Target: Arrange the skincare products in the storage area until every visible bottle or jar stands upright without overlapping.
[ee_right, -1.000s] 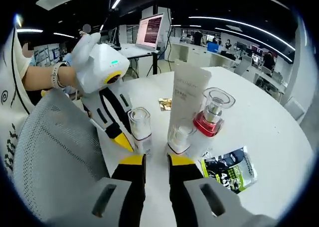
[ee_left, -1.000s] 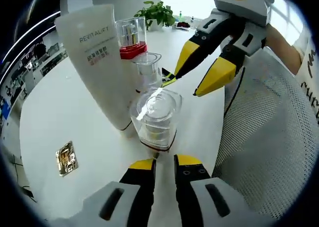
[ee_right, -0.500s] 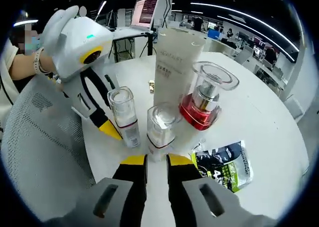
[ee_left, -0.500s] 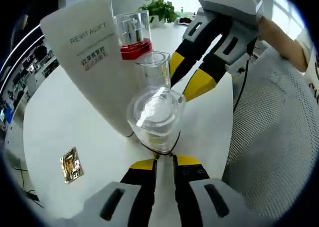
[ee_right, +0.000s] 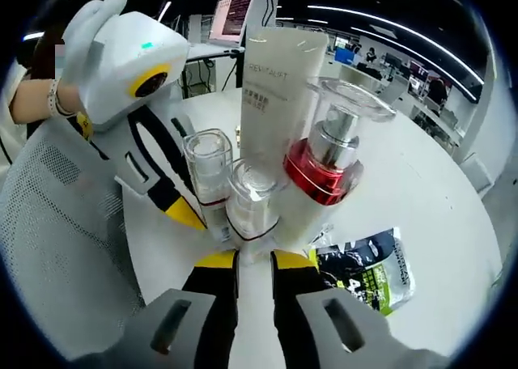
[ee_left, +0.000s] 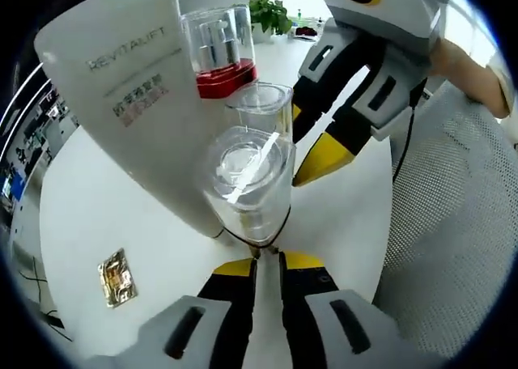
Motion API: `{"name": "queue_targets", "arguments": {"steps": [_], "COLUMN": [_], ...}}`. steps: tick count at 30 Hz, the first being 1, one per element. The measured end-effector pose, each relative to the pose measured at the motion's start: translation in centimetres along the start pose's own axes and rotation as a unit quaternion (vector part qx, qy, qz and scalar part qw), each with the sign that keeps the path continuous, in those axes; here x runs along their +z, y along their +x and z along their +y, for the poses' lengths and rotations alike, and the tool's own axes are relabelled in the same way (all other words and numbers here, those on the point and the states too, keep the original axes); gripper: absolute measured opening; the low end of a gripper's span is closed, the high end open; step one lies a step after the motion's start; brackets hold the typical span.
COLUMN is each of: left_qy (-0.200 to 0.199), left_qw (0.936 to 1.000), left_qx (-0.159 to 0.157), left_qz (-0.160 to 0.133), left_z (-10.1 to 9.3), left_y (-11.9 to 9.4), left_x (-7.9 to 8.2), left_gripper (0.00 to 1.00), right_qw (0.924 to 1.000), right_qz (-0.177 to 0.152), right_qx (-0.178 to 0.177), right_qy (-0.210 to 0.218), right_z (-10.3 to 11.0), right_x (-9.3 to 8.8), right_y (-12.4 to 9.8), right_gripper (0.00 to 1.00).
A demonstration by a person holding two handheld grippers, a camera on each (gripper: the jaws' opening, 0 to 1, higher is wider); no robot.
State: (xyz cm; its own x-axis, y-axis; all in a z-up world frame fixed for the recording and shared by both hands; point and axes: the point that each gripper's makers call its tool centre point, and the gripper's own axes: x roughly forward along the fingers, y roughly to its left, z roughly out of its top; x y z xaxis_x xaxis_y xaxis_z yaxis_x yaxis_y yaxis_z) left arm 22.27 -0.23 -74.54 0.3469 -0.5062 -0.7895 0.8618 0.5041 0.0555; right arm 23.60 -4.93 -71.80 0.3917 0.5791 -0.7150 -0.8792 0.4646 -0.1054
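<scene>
- Four skincare containers are standing upright in a tight cluster on the round white table (ee_left: 97,215): a tall white tube printed REVITALIFT (ee_left: 129,102), a clear-capped pump bottle with a red collar (ee_left: 217,49), a slim clear bottle (ee_left: 261,110) and a short clear jar-like bottle (ee_left: 247,179).
- Left tongs (ee_left: 267,265) are sitting with tips almost together, just short of the short clear bottle's base.
- Right tongs (ee_right: 252,260) are likewise nearly closed, gripping nothing, just before a small clear bottle (ee_right: 252,203).
- Open tabletop is lying to the tube's far side, where a small gold foil sachet (ee_left: 117,277) is resting.
- Beside the red-collared bottle, a dark green and black sachet (ee_right: 368,268) is lying flat.
- White mesh fabric (ee_right: 57,239) is bordering the table edge.
- An office with desks and a lit monitor (ee_right: 231,17) is showing behind.
</scene>
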Motion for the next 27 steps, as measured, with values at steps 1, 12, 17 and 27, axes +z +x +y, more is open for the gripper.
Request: {"name": "queue_targets", "arguments": {"steps": [1, 12, 17, 27], "left_qy": [-0.002, -0.013, -0.013, -0.018], "left_qw": [1.0000, 0.9999, 0.9999, 0.9998], "left_qx": [0.002, 0.005, 0.005, 0.007], "left_qz": [-0.002, -0.004, -0.005, -0.012], "left_z": [0.10, 0.46, 0.51, 0.56], "left_y": [0.05, 0.55, 0.60, 0.38], "left_x": [0.10, 0.44, 0.70, 0.92], "left_gripper": [0.09, 0.07, 0.07, 0.08], "right_qw": [1.0000, 0.9999, 1.0000, 0.9998], "right_qz": [-0.001, -0.005, -0.004, -0.008], "right_qx": [0.001, 0.009, 0.008, 0.000], "right_qy": [0.002, 0.006, 0.003, -0.021], "right_z": [-0.05, 0.29, 0.26, -0.34], "right_x": [0.04, -0.05, -0.15, -0.13], "right_y": [0.05, 0.06, 0.09, 0.37], "right_gripper": [0.15, 0.14, 0.15, 0.13]}}
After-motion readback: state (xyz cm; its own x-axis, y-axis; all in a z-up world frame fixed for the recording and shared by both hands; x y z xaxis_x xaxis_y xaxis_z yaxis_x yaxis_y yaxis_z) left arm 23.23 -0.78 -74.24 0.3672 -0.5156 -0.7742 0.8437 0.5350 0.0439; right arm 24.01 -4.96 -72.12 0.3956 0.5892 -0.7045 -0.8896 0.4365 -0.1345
